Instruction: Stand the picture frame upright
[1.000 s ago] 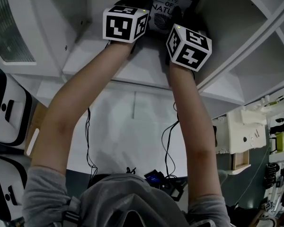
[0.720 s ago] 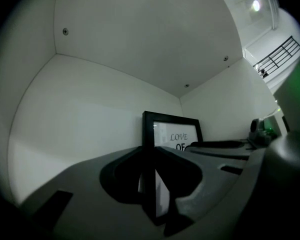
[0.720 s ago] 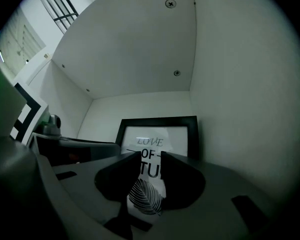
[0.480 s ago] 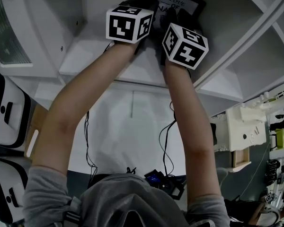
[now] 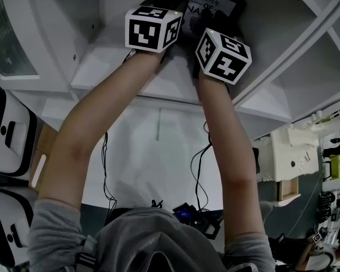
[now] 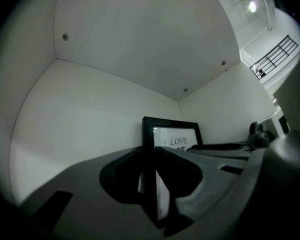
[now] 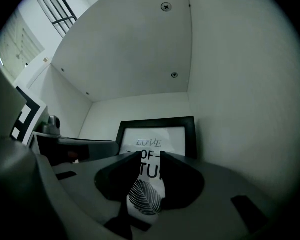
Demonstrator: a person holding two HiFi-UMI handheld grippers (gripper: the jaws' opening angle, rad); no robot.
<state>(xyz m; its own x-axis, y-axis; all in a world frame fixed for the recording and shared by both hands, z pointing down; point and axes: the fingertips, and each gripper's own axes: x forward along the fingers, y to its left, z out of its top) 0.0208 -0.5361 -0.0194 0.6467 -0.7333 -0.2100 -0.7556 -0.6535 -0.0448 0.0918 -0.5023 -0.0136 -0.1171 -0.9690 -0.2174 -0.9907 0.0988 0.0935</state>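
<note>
**A:** Starting with the shelf (image 5: 158, 78), where does the frame (image 5: 211, 3) stand in it?

**B:** At the far end, close to the right wall (image 7: 240, 109). It stands on its lower edge with its long side running up. The print (image 7: 165, 134) faces the near side. I can't tell whether it leans on the back wall (image 7: 155, 106) or rests on a prop of its own.

**A:** And the grippers?

**B:** Both reach in from the near side. The left gripper (image 6: 150, 156) meets the frame's left bar edge-on. That bar runs up through the gap, and the jaws, only narrowly apart, look clamped on it. The right gripper (image 7: 150, 159) faces the print square on. Its jaws stand wide, and the lettering and the leaf show through the gap. They pinch nothing.

**A:** So what does the next move turn on?

**B:** My guess is that the left one carries the frame, so letting go depends on that bar standing plumb. The right one lies in front of the face, not around an edge. It could steady the frame with a push, but it could not catch it.
</note>
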